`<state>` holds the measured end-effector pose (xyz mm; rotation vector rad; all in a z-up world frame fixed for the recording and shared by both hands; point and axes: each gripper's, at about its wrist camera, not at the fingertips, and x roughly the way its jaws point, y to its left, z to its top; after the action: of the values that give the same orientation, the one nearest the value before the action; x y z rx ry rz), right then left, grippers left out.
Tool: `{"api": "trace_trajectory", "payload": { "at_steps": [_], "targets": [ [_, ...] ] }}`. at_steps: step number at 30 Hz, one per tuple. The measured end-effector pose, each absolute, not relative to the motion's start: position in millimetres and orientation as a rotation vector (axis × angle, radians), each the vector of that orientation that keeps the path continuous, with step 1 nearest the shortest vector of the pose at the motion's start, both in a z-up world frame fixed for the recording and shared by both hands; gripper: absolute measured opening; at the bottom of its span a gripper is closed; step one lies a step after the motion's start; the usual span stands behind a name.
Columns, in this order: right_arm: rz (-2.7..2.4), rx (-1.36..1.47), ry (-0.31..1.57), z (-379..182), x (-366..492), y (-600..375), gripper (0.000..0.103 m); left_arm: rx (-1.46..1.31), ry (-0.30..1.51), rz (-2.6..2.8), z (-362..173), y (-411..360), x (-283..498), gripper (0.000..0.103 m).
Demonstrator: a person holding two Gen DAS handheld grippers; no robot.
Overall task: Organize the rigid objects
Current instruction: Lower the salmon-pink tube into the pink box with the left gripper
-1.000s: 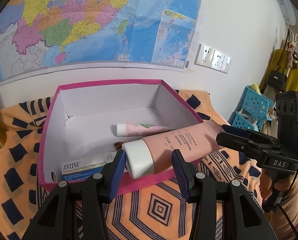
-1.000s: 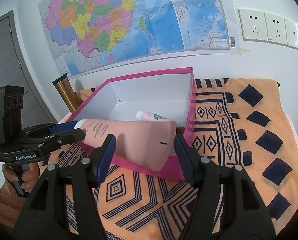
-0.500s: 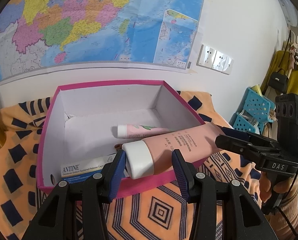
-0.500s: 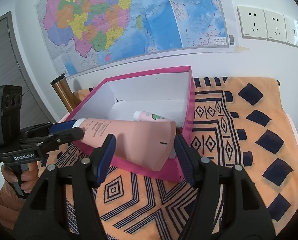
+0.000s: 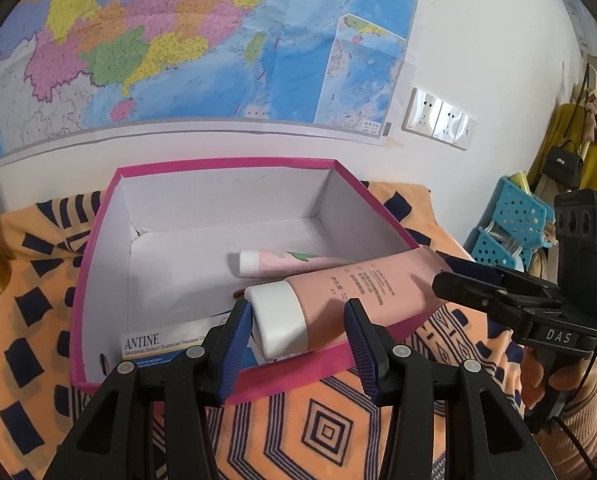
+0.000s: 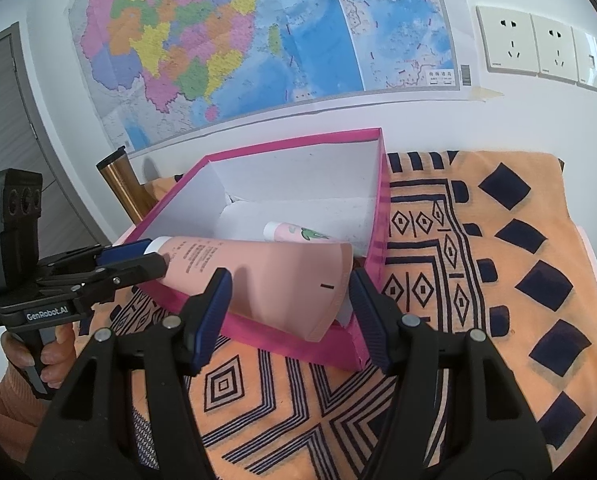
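Note:
A large pink tube (image 5: 362, 288) with a white cap hangs slanted over the near right corner of an open pink box (image 5: 226, 162). My left gripper (image 5: 298, 340) is shut on the cap end. My right gripper (image 6: 288, 300) is shut on the tube's (image 6: 266, 272) flat crimped tail, and it enters the left wrist view from the right (image 5: 446, 276). Inside the box (image 6: 298, 142) lie a small pink tube (image 5: 282, 262) with a leaf print and a white and blue carton (image 5: 166, 340) marked ANTINE.
The box stands on an orange cloth (image 6: 498, 240) with dark blue patterns, against a wall with a map and sockets. A gold cylinder (image 6: 124, 188) stands left of the box. Blue baskets (image 5: 514, 224) and hanging clothes are off to the right.
The box sits slightly lower in the left wrist view. Both grippers keep the same hold on the tube.

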<state>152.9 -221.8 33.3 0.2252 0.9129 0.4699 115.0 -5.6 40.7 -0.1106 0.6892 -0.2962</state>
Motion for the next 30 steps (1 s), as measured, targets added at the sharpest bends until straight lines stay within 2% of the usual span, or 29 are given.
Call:
{"api": "trace_trajectory", "payload": {
  "at_steps": [30],
  "targets": [
    [0.465, 0.185, 0.945, 23, 167, -207, 0.063, -0.140, 0.749, -0.262, 23, 7, 139, 0.047]
  ]
}}
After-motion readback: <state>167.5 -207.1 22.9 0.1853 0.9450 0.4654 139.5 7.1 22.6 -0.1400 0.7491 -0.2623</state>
